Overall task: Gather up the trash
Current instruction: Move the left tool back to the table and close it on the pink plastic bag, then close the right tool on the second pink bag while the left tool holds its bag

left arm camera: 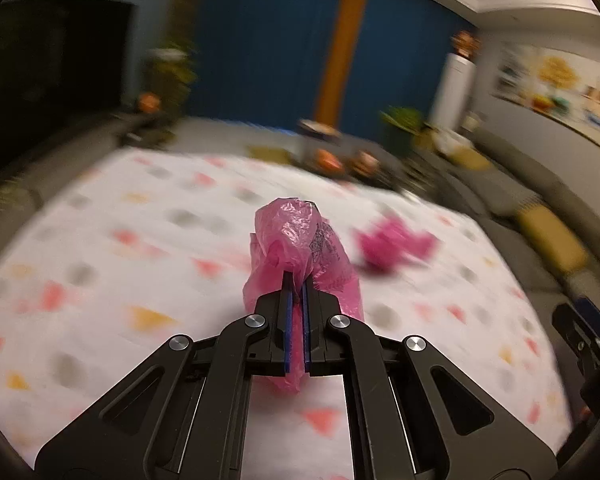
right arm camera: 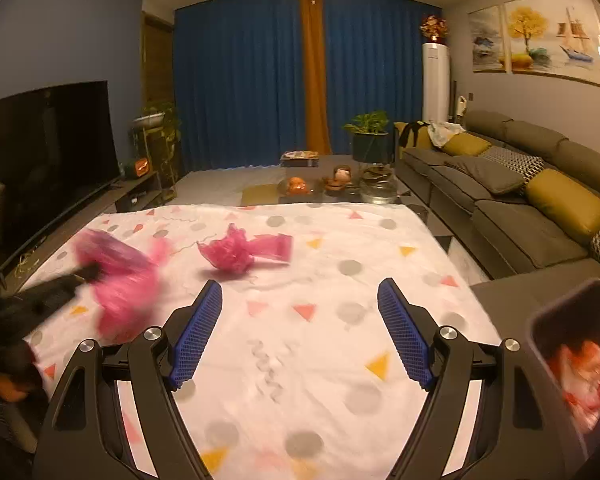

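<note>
Looking along my left claw point(left arm camera: 296, 280), its blue pads are clamped on a crumpled pink plastic bag point(left arm camera: 300, 240), lifted above the table point(left arm camera: 100, 260) with its white patterned cloth. A second pink wrapper point(left arm camera: 394, 246) lies blurred beyond, to the right.

From my right claw point(right arm camera: 300, 292), fingers spread wide and empty, that wrapper point(right arm camera: 244, 252) rests on the cloth ahead. A dark bin point(right arm camera: 580, 364) with trash inside sits at right.

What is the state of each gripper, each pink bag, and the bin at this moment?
left gripper: shut on the pink plastic bag, held above the patterned cloth.
right gripper: open, holding nothing.
second pink bag: crumpled, lying on the cloth, not gripped.
bin: open on top, already has trash inside.
</note>
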Demonstrator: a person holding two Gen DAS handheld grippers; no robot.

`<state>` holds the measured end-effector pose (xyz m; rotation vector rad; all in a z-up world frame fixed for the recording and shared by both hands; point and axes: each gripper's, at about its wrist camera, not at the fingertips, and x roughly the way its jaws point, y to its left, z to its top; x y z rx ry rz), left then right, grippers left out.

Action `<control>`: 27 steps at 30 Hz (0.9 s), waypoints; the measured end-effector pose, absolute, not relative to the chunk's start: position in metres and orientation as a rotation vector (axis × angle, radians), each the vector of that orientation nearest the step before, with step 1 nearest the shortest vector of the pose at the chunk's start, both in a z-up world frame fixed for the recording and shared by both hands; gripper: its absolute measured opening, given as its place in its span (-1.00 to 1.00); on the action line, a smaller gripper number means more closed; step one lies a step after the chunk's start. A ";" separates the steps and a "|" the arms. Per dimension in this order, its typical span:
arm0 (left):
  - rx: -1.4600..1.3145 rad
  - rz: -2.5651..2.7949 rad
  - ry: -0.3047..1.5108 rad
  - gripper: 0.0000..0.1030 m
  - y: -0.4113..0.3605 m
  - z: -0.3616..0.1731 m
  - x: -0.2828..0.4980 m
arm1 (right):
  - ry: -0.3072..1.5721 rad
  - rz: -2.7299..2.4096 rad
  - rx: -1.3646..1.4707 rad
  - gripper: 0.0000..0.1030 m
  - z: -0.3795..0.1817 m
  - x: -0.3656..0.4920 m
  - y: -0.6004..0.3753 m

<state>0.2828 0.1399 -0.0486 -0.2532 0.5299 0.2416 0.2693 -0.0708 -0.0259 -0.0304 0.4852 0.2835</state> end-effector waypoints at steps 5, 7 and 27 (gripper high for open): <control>-0.262 0.362 0.561 -0.94 0.171 -0.052 0.285 | 0.514 0.295 -0.048 0.51 -0.034 0.306 -0.038; -0.265 0.380 0.565 -0.94 0.176 -0.054 0.286 | 0.522 0.301 -0.070 0.51 -0.038 0.321 -0.021; -0.346 0.433 0.563 -0.94 0.215 -0.056 0.283 | 0.729 0.307 -0.113 -0.23 -0.083 0.421 0.050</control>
